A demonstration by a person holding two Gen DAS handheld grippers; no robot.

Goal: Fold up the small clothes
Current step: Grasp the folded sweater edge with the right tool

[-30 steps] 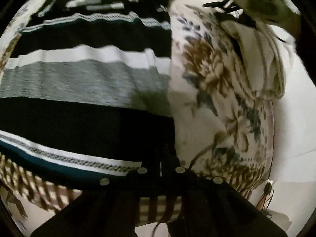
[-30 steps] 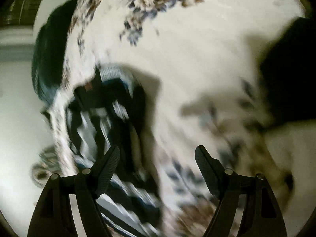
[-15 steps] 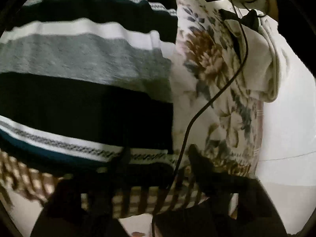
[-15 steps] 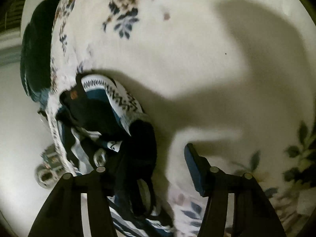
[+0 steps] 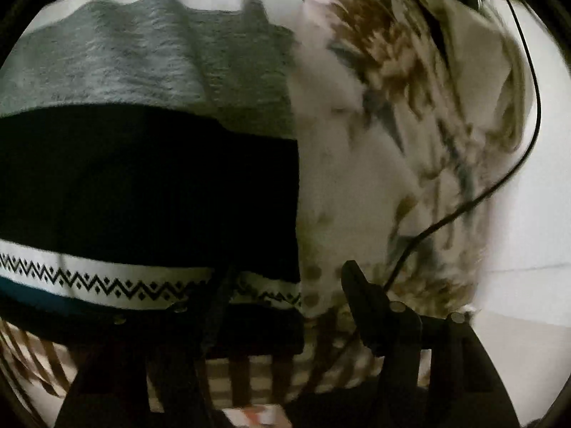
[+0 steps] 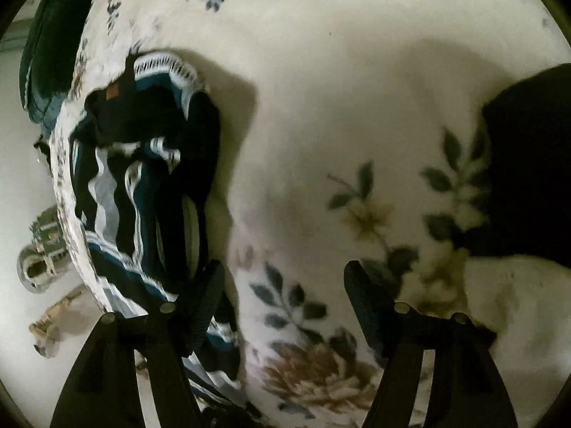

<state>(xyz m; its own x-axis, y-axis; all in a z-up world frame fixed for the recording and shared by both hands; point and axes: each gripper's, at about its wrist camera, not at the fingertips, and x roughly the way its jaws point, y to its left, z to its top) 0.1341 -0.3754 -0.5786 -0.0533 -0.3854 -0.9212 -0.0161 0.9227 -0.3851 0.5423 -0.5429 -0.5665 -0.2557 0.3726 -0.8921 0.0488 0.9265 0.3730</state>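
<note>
Both grippers stand part open with nothing clamped. In the left wrist view the left gripper (image 5: 285,285) has its jaws astride the right-hand edge of the striped garment (image 5: 150,164): one finger lies over the dark hem band, the other over the floral bedsheet (image 5: 357,178) just beside it, and the jaws have just been closing a little around that edge without yet pinching it. In the right wrist view the right gripper (image 6: 282,292) has just been opening a little; its left finger sits at the edge of the same garment, its right finger over bare sheet.

My read: this is the reach-and-grasp step before a fold. Next, each gripper needs to settle onto a garment edge and close on one layer of cloth, not the sheet beneath.

The garment is knit, banded in grey, black, white and teal with a zigzag trim. It lies on the bed, flat near the left gripper, bunched and rumpled in the right view
</note>
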